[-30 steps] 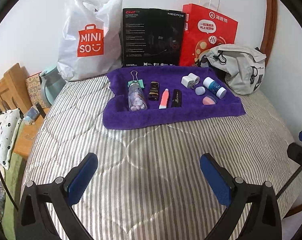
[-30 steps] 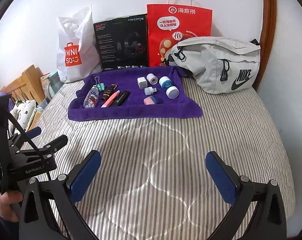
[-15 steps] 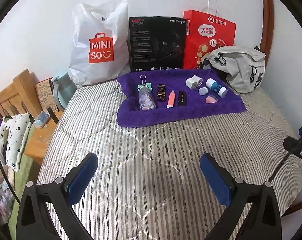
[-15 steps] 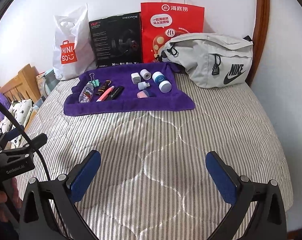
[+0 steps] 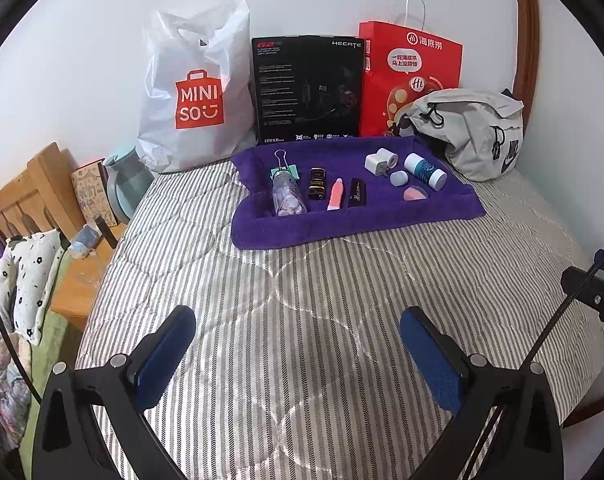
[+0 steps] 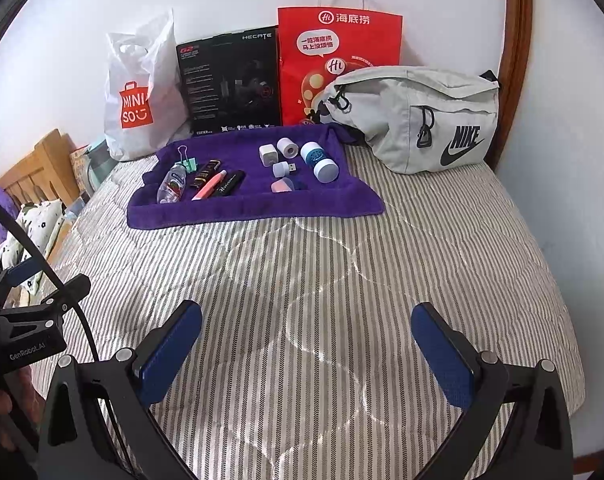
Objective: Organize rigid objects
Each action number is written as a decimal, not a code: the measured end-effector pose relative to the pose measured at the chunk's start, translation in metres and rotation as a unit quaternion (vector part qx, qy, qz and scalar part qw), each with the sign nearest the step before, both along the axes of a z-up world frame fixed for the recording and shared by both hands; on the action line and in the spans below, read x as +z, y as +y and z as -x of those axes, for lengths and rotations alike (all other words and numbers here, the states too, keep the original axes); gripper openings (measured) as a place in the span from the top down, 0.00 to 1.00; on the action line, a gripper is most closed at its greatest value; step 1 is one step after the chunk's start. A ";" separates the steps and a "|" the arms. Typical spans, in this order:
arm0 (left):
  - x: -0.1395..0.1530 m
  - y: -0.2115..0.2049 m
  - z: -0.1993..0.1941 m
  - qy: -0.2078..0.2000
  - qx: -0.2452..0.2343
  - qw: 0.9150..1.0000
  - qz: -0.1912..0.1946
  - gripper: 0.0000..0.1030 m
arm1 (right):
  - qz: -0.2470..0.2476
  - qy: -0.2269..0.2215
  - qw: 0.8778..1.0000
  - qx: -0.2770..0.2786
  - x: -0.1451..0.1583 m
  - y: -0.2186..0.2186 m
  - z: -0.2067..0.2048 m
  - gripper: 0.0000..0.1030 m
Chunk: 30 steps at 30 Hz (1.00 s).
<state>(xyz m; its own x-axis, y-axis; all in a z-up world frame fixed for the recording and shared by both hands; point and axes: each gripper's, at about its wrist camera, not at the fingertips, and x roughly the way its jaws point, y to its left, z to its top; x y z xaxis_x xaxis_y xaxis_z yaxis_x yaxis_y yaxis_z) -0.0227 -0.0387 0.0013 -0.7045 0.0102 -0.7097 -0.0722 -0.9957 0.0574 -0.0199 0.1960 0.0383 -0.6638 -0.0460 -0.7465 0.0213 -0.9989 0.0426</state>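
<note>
A purple towel [image 5: 262,236] [image 6: 246,210] lies at the far side of the striped bed. On its left part sit a small clear bottle [image 5: 288,200] [image 6: 172,184] with a green binder clip [image 5: 288,170], a dark brown tube [image 5: 317,184], a pink tube [image 5: 335,195] [image 6: 210,186] and a black tube [image 5: 357,193] [image 6: 230,184]. On its right part sit a white charger cube [image 5: 375,162] [image 6: 268,155], a white roll [image 6: 288,146], a white-capped blue jar [image 5: 425,170] [image 6: 319,162], a small white plug [image 6: 284,169] and a pink sponge [image 5: 413,193] [image 6: 282,186]. My left gripper [image 5: 298,354] and right gripper [image 6: 307,350] hover open over bare bedding, well short of the towel.
Against the wall stand a white Miniso bag [image 5: 198,96], a black headset box [image 5: 307,88] and a red paper bag [image 5: 411,76]. A grey waist bag [image 6: 417,116] lies right of the towel. A wooden headboard [image 5: 26,196], a nightstand and a floral pillow sit left.
Both grippers have drawn back from the towel and shifted, so the objects look smaller than one second ago. Both stay open. Nothing on the towel has moved.
</note>
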 end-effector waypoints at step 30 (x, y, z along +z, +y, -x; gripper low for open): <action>0.006 0.004 -0.005 -0.007 0.002 1.000 -0.004 0.00 | -0.002 -0.008 1.000 -0.007 -0.005 0.007 -0.005 0.00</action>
